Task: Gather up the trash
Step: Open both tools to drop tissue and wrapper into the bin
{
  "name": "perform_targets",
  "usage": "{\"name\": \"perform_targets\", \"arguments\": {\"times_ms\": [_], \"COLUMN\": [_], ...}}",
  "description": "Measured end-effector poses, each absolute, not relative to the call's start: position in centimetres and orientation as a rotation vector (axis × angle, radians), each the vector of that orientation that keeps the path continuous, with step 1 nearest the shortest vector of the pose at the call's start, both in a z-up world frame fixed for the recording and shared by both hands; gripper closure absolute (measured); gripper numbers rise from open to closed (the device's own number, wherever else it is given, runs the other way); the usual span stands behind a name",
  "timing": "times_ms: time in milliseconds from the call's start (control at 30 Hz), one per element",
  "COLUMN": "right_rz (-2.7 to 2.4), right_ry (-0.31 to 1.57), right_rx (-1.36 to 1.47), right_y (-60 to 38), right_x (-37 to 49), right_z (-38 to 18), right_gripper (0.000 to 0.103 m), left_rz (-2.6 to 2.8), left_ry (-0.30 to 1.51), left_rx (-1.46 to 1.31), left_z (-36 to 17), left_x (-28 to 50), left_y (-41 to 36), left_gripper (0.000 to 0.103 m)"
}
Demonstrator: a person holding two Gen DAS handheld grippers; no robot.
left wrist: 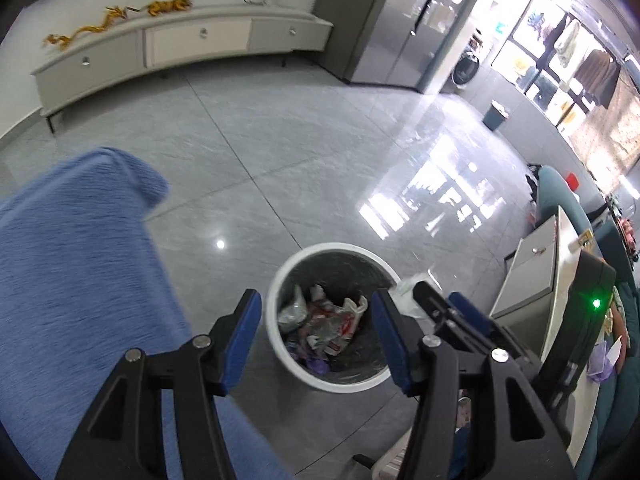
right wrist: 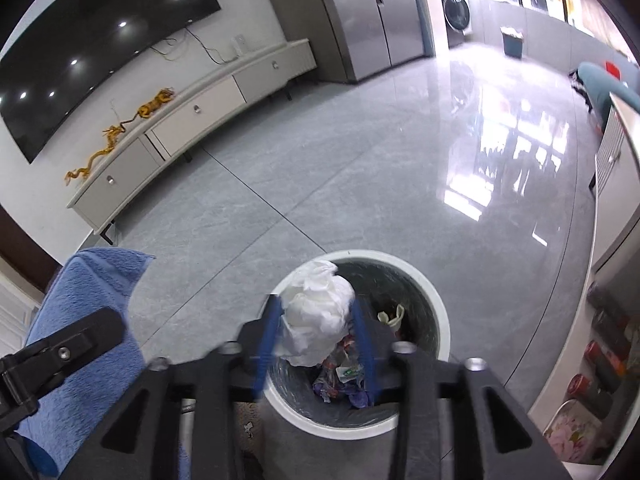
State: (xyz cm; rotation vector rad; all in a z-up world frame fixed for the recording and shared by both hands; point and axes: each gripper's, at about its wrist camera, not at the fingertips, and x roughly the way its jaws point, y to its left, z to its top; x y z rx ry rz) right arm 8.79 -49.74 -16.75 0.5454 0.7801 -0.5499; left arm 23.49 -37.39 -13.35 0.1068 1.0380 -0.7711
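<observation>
Both grippers over the bin, tissue wad mid-drop from R.

Near: my left gripper [left wrist: 316, 330] is released, jaws wide, nothing btwn them, hanging above the bin [left wrist: 280, 280]. My right gripper [right wrist: 316, 344] has a white tissue wad [right wrist: 316, 314] btwn its blue pads [right wrist: 268, 336]; motion blur, can't tell if the pads press it or have let go. Wad looks crumpled, soft, light, sitting over the bin's near-left rim [right wrist: 288, 276], not centred. Risk imo: it clips the rim and lands on the floor tiles [right wrist: 280, 184], or clings to a pad; cause = off-centre release + low weight. Bin already holds wrappers and plastic [left wrist: 320, 326]. Blue cloth [left wrist: 76, 248] beside it on the left. Far: TV cabinet [right wrist: 192, 120], fridge [right wrist: 372, 12].
</observation>
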Motion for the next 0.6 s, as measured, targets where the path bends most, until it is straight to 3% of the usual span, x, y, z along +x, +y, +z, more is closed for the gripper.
{"name": "perform_targets", "arguments": {"times_ms": [400,600], "right_rz": [-0.466,-0.41], "right_ry": [0.728,0.689], "right_rx": [0.545,0.513], "right_y": [-48.7,-46.1], "right_x": [7.9,6.8], "right_z": [-13.3,-10.3], "right_gripper": [0.052,0.052], "left_rz": [-0.662,-0.594], "left_ry": [0.907,0.843], "left_rx": [0.089,0.114], "left_z": [-7.3,-4.8], "left_x": [20.7,18.5], "left_y": [-28.1,-22.9], "left_gripper": [0.047,0.042]}}
